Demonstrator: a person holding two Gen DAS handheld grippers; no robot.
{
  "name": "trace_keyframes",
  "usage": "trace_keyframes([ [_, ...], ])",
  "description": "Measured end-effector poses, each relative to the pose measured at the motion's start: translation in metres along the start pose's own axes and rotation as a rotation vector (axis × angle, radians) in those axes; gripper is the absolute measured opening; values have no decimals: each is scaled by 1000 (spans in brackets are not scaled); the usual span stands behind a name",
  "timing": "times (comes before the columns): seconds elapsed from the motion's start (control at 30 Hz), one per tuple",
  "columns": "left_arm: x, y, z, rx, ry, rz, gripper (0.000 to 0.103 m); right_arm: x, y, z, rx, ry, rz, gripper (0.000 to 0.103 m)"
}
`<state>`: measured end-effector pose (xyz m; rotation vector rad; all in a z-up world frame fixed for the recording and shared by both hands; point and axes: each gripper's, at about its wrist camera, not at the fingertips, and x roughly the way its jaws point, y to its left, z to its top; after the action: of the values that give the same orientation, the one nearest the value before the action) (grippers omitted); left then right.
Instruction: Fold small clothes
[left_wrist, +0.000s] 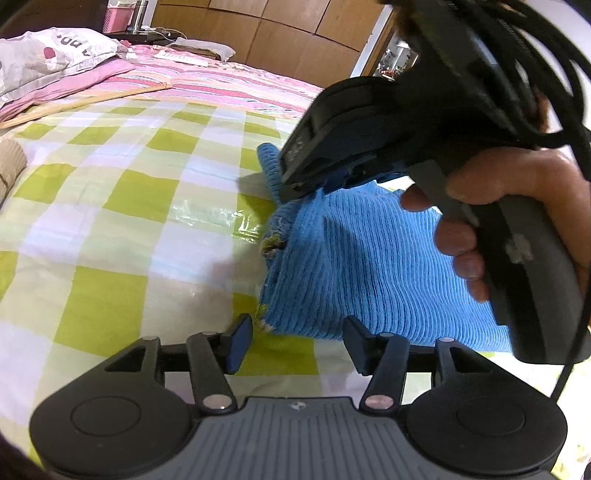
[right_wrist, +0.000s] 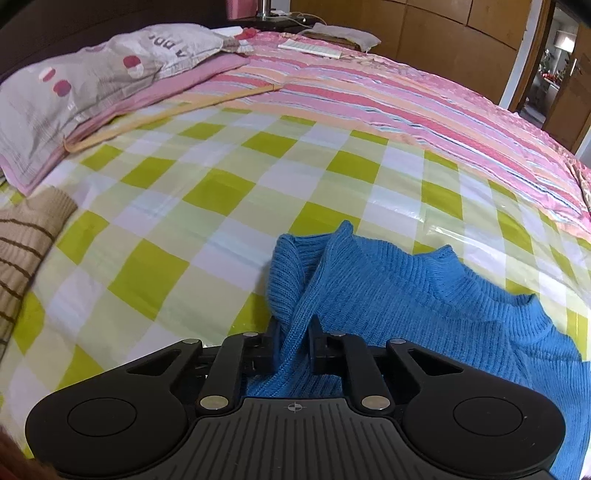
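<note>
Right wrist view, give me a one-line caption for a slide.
Right gripper pinching a fold of the blue knit sweater on a green checked bedsheet.

Definitely a bedroom in somebody's home. Big bed (right_wrist: 258, 177) taking up nearly the whole view, covered with a green-and-white checked sheet (right_wrist: 207, 206) and a pink striped quilt (right_wrist: 388, 99) further back. Printed pillow (right_wrist: 92, 77) up in the far left corner, wooden wardrobe panels (right_wrist: 424, 40) along the back wall, open doorway (right_wrist: 554, 62) off to the right leading into another room. Knitwear lying around too: a blue sweater (right_wrist: 424, 295) and a beige striped knit (right_wrist: 26, 236) at the left edge.
</note>
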<state>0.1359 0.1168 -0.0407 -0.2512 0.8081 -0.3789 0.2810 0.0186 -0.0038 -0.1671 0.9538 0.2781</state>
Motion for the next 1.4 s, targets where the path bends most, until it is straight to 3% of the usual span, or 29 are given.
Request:
trace_keyframes([
  [0.27,-3,-9,-1,41,-35,-8,67,-27,-18,3,50,-42,27,12],
  [0.73,7,-31,4,67,-105,49,67,-59,-52,-6,124,-93,64,11],
  [0.8,9,-36,5,67,-107,55,62,-61,-57,-7,141,-100,77,11],
  [0.97,15,-52,10,89,-96,77,30,-62,-71,-13,186,-106,109,11],
  [1.17,9,-76,15,138,-119,82,21,-68,-88,-18,216,-126,126,11],
  [1.4,6,-99,19,192,-131,72,19,-79,-111,-24,255,-149,133,11],
])
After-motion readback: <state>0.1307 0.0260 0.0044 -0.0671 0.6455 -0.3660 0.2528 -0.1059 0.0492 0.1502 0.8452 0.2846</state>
